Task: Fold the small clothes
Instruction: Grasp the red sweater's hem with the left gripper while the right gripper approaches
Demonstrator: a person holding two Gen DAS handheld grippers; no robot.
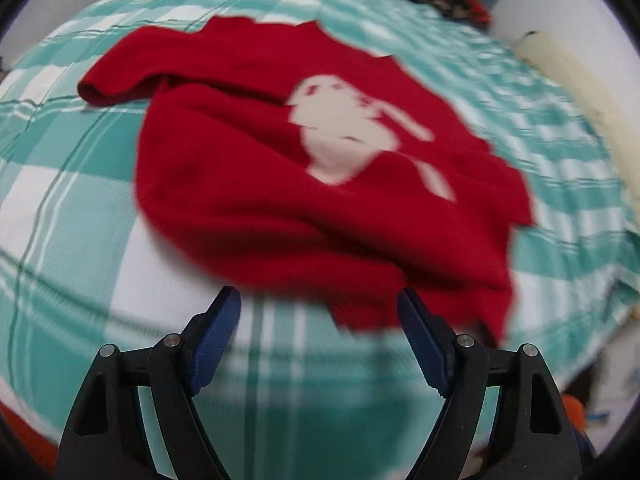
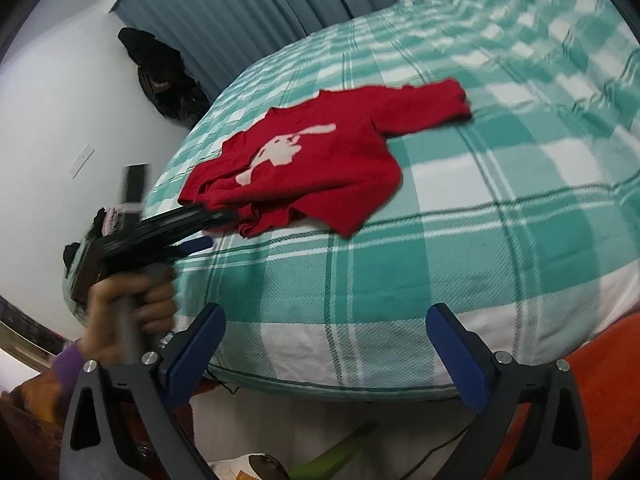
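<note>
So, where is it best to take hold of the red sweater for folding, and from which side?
Probably at the bunched hem corner of the red sweater, coming from the bed's near edge. That corner lies rumpled and raised just ahead of the open left gripper, so the fingers could pinch a fold there without digging into the checked bedspread.

1 red sweater, 1 checked bedsheet, 2 grippers.

L gripper: fingers apart, nothing between, angled down. L hand wrapped round its grip, purple sleeve at wrist. R gripper: fingers wide, empty, angled down.
</note>
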